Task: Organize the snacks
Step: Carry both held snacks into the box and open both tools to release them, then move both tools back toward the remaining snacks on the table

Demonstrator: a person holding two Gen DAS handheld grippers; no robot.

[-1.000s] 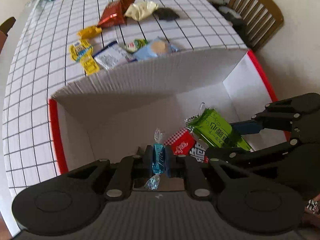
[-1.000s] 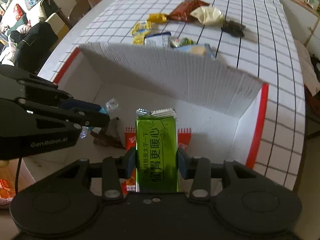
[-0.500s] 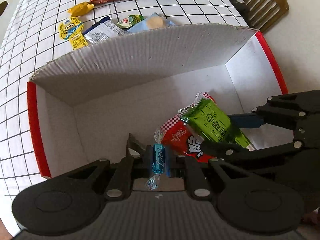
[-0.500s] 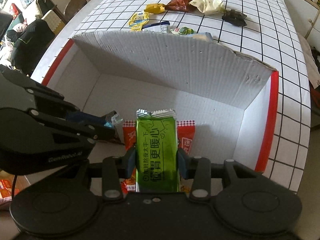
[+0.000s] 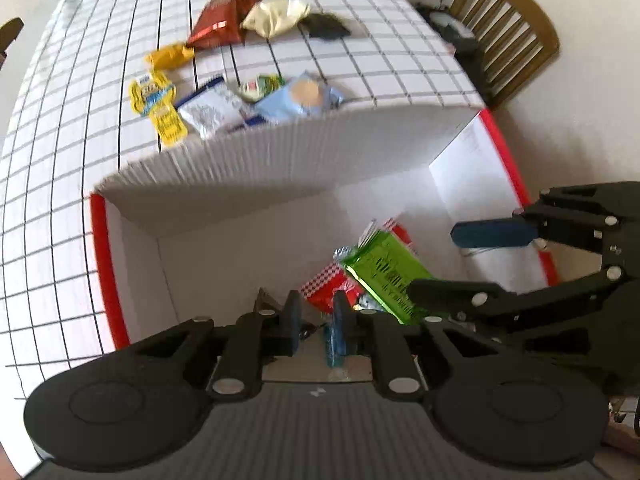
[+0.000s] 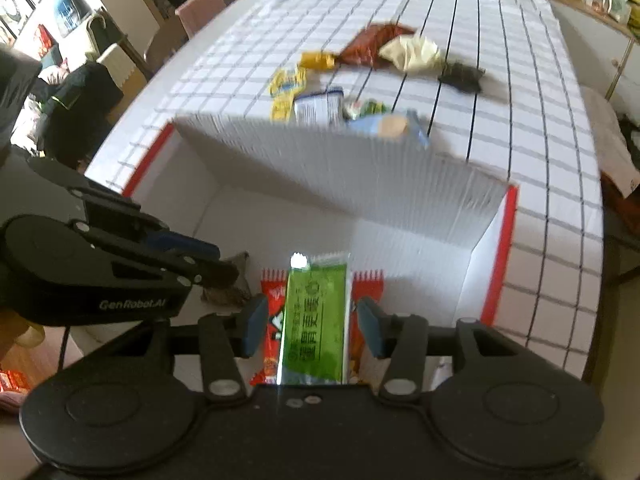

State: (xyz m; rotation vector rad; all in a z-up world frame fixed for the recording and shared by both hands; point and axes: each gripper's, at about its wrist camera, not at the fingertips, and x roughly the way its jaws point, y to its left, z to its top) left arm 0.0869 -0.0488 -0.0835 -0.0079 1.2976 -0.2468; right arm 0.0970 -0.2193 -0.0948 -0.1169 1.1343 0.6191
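Observation:
A white cardboard box (image 5: 280, 168) with red edges sits on the grid tablecloth; it also shows in the right wrist view (image 6: 340, 184). My left gripper (image 5: 316, 320) is open over the box, and the blue candy (image 5: 334, 344) hangs by its right finger. My right gripper (image 6: 312, 324) is open, and the green snack pack (image 6: 316, 316) lies loose between its fingers on a red packet (image 6: 272, 320). The green pack (image 5: 384, 276) and the right gripper (image 5: 472, 264) also show in the left wrist view.
Several loose snacks lie beyond the box: a yellow packet (image 5: 158, 104), a white-blue pack (image 5: 208, 110), a light blue pack (image 5: 300, 96), a red bag (image 5: 220, 24), a cream bag (image 5: 276, 16) and a dark item (image 5: 326, 26). A wooden chair (image 5: 504, 32) stands at the right.
Both grippers have opened. The green pack has dropped onto the red packet in the box, and the blue candy has slipped free. Both grippers have pulled back and up.

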